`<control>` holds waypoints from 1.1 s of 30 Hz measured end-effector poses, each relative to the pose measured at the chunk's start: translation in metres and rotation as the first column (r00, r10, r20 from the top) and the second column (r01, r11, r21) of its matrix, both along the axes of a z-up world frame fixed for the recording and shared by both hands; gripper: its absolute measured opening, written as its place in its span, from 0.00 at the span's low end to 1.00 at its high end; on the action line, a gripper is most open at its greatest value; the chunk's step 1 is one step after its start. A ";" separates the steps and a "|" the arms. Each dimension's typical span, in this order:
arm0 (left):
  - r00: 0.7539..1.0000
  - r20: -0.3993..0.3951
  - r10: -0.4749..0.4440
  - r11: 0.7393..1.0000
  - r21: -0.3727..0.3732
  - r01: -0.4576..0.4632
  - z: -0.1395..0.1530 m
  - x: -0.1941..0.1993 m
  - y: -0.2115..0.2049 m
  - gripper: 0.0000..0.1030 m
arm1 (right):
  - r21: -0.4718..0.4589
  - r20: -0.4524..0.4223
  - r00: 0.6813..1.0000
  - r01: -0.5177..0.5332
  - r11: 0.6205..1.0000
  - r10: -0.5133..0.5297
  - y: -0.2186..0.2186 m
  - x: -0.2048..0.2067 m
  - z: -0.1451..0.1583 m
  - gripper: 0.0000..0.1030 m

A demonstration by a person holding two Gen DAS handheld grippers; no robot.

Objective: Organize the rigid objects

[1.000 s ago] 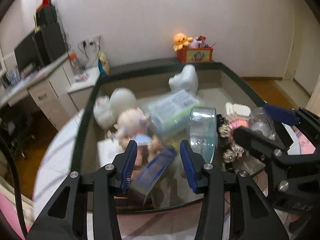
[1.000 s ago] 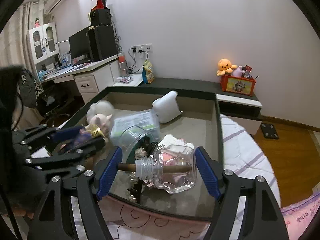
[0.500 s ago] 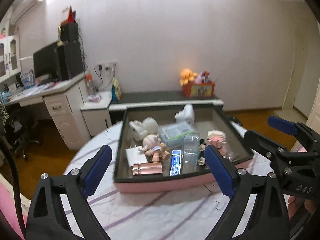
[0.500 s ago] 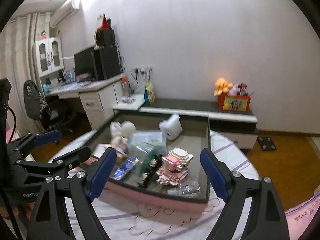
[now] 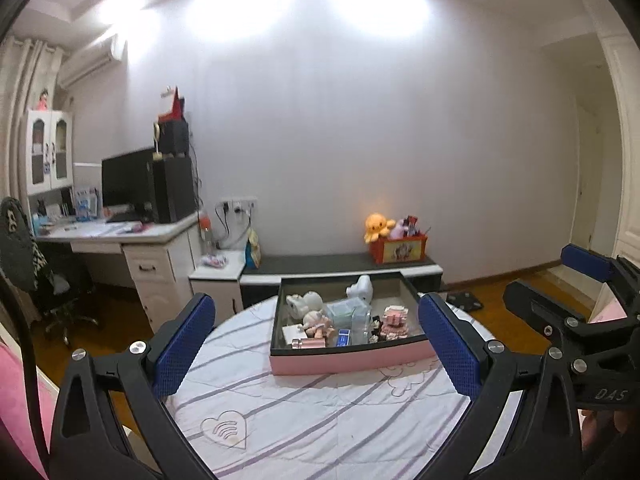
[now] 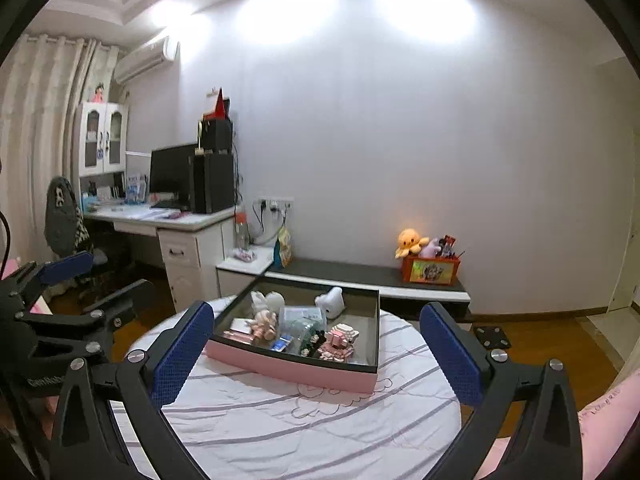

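A pink box with dark inner walls [image 5: 352, 361] [image 6: 292, 368] sits on a round table with a striped white cloth [image 5: 320, 416] [image 6: 312, 420]. It holds several small objects: a doll [image 5: 318, 321], a white toy [image 5: 361, 288], a clear jar [image 5: 360, 320], a pink block model [image 5: 394, 320] [image 6: 340, 340] and a blue packet [image 5: 343, 336]. My left gripper [image 5: 316, 344] is open and empty, held back from the box. My right gripper [image 6: 316, 352] is open and empty too, also well back from it.
A white desk with a monitor and black speakers [image 5: 132, 216] stands at the left. A low dark shelf [image 5: 340, 264] behind the table carries a red box with plush toys [image 5: 396, 244]. An office chair [image 6: 68, 224] is at far left. Wooden floor surrounds the table.
Both grippers have pulled far back and up from the box. The left let go of the blue packet and the right of the clear jar; both lie in the box.
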State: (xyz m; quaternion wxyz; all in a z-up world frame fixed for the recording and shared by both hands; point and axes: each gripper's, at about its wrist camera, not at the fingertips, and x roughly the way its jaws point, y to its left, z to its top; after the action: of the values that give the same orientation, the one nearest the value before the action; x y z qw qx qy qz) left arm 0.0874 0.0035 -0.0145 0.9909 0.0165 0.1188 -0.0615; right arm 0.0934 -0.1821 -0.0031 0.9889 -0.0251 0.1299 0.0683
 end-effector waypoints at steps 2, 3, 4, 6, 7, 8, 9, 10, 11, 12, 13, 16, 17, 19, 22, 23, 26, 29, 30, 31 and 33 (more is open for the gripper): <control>1.000 0.016 0.004 1.000 0.008 -0.004 0.005 -0.014 0.000 1.00 | -0.003 0.018 1.000 0.005 1.000 -0.005 0.001 -0.017 0.007 1.00; 1.000 0.020 0.012 1.000 0.013 -0.012 0.010 -0.026 0.000 1.00 | -0.006 0.029 0.999 0.014 1.000 -0.014 0.002 -0.027 0.011 1.00; 0.999 0.025 0.021 1.000 0.015 -0.021 0.012 -0.034 -0.001 1.00 | -0.006 0.037 0.999 0.019 1.000 -0.019 0.002 -0.035 0.013 1.00; 0.998 0.051 0.036 0.999 0.015 -0.037 0.018 -0.053 -0.001 1.00 | -0.002 0.048 0.999 0.025 1.000 -0.024 0.002 -0.050 0.017 1.00; 0.997 0.062 0.038 0.999 0.015 -0.039 0.021 -0.060 0.000 1.00 | 0.005 0.054 0.998 0.023 1.000 -0.023 0.002 -0.059 0.020 1.00; 0.997 0.071 0.040 0.999 0.015 -0.041 0.023 -0.067 -0.001 1.00 | 0.008 0.059 0.998 0.019 1.000 -0.020 0.002 -0.064 0.021 1.00; 0.996 0.080 0.043 0.999 0.016 -0.045 0.027 -0.076 0.000 1.00 | 0.012 0.067 0.998 0.014 1.000 -0.015 0.002 -0.071 0.024 1.00; 0.995 0.087 0.046 0.999 0.015 -0.047 0.029 -0.081 -0.001 1.00 | 0.013 0.071 0.997 0.011 1.000 -0.012 0.002 -0.077 0.026 1.00; 0.994 0.097 0.050 0.999 0.013 -0.052 0.033 -0.087 0.000 1.00 | 0.011 0.075 0.997 0.011 1.000 -0.012 0.003 -0.082 0.029 1.00; 0.993 0.104 0.054 0.998 0.011 -0.056 0.035 -0.091 0.000 1.00 | 0.006 0.089 0.996 0.014 1.000 -0.015 0.004 -0.089 0.033 1.00; 0.992 0.112 0.057 0.998 0.009 -0.058 0.038 -0.094 0.000 1.00 | 0.001 0.100 0.995 0.020 1.000 -0.020 0.005 -0.093 0.036 1.00; 0.989 0.136 0.064 0.998 0.000 -0.065 0.045 -0.102 0.001 1.00 | -0.004 0.133 0.991 0.023 1.000 -0.022 0.009 -0.104 0.043 1.00; 0.988 0.142 0.066 0.998 0.000 -0.067 0.046 -0.104 0.002 1.00 | -0.004 0.139 0.990 0.022 1.000 -0.021 0.010 -0.107 0.045 1.00; 0.986 0.150 0.077 0.997 0.004 -0.078 0.048 -0.106 0.002 1.00 | -0.002 0.148 0.989 0.015 1.000 -0.014 0.010 -0.109 0.047 1.00; 0.985 0.151 0.079 0.997 0.004 -0.080 0.048 -0.107 0.002 1.00 | 0.000 0.153 0.988 0.012 1.000 -0.012 0.011 -0.109 0.047 1.00; 0.986 0.150 0.079 0.997 0.003 -0.080 0.048 -0.107 0.003 1.00 | 0.002 0.152 0.988 0.010 1.000 -0.010 0.011 -0.109 0.047 1.00; 0.986 0.148 0.079 0.997 0.001 -0.080 0.050 -0.108 0.003 1.00 | 0.004 0.151 0.988 0.011 1.000 -0.012 0.012 -0.107 0.045 1.00; 0.986 0.148 0.078 0.997 -0.002 -0.078 0.051 -0.108 0.001 1.00 | 0.004 0.152 0.988 0.014 1.000 -0.015 0.012 -0.108 0.045 1.00; 0.986 0.146 0.078 0.997 -0.001 -0.078 0.051 -0.108 0.001 1.00 | 0.004 0.151 0.988 0.015 1.000 -0.015 0.012 -0.108 0.045 1.00; 0.986 0.146 0.077 0.997 -0.001 -0.078 0.051 -0.108 0.001 1.00 | 0.005 0.151 0.988 0.014 1.000 -0.015 0.012 -0.108 0.045 1.00; 0.986 0.146 0.078 0.997 -0.001 -0.079 0.051 -0.108 0.002 1.00 | 0.004 0.152 0.988 0.014 1.000 -0.014 0.012 -0.107 0.045 1.00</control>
State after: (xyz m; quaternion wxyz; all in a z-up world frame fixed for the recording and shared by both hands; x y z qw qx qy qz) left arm -0.0202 0.0050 0.0364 0.9985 0.0186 0.0467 -0.0209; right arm -0.0139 -0.1705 0.0417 0.9964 -0.0278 0.0541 0.0596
